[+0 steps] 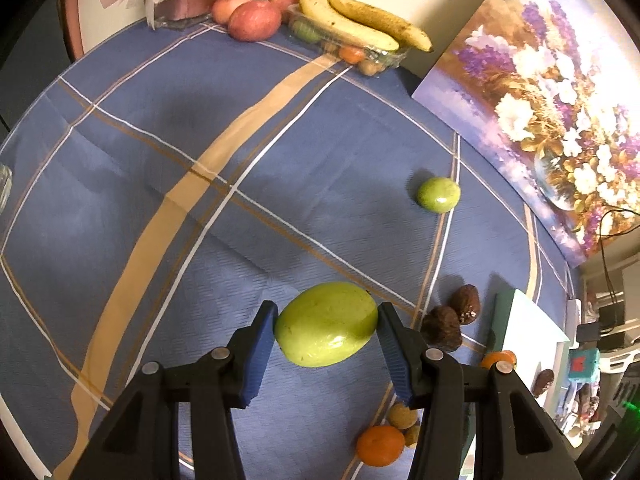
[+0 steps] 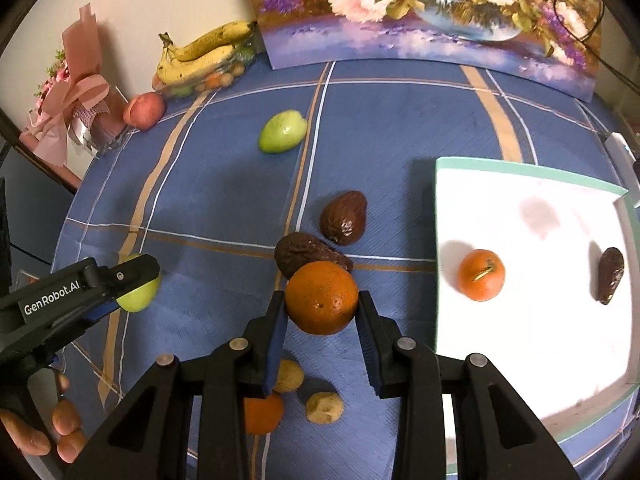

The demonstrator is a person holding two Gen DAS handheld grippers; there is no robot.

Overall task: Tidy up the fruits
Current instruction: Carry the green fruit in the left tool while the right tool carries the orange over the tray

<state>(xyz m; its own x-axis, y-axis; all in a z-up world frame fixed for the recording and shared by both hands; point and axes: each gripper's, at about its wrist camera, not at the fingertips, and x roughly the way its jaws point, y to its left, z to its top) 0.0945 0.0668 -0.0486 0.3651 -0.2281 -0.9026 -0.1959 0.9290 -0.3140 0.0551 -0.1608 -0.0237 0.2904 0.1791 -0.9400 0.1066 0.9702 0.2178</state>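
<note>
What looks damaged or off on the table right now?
Nothing spilled. The two avocados on the cloth look dark and shrivelled, like the one in the tray. The bananas at the back are brown-spotted. Both grips look centred.

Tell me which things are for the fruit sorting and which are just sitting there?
For the job: green fruit in the left gripper, orange in the right gripper, white tray, loose avocados.
Just sitting there: flower painting, pink bouquet.
</note>
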